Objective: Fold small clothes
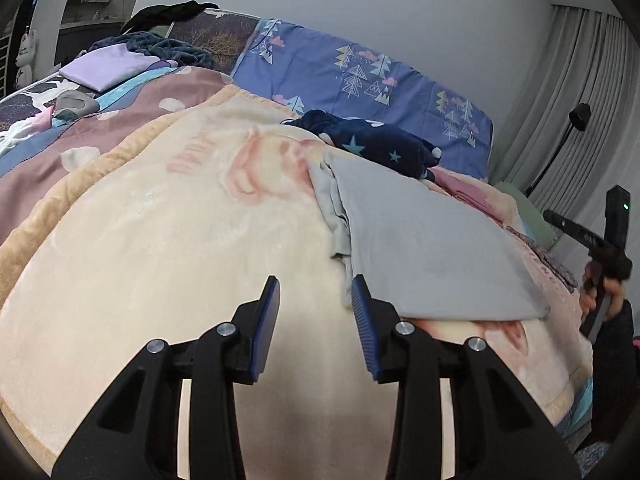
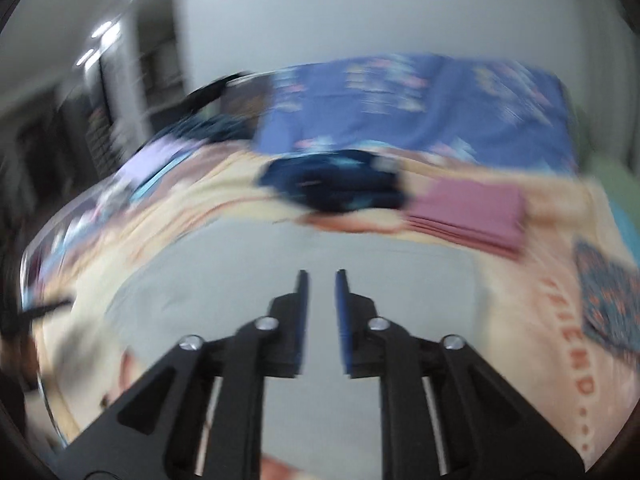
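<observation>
In the left wrist view, the left gripper (image 1: 316, 292) hangs with its jaws apart and nothing between them, low in the middle of the frame, over a cream blanket (image 1: 160, 240). Its right-hand finger sits just beside the near left corner of the grey garment (image 1: 424, 240), which lies folded flat at centre right. That cloth looks thin, light and limp, so it should bend wherever it is lifted and may slide on the plush pile; the bunched layers along its left edge look like the easiest place to pinch. Behind it, a dark blue starred garment (image 1: 372, 144) lies against a purple-blue patterned pillow (image 1: 360, 76), and a folded lilac cloth (image 1: 104, 68) sits at upper left, well apart. The right gripper (image 1: 600, 248) shows at the right edge in a hand; its jaws cannot be made out there. The right wrist view is badly blurred: the right gripper (image 2: 321, 280) has a narrow gap between empty jaws, over the grey garment (image 2: 280, 264) filling mid-frame. A folded pink cloth (image 2: 468, 212) lies at upper right, near the dark blue one (image 2: 332, 188); neither blocks the grey piece.
</observation>
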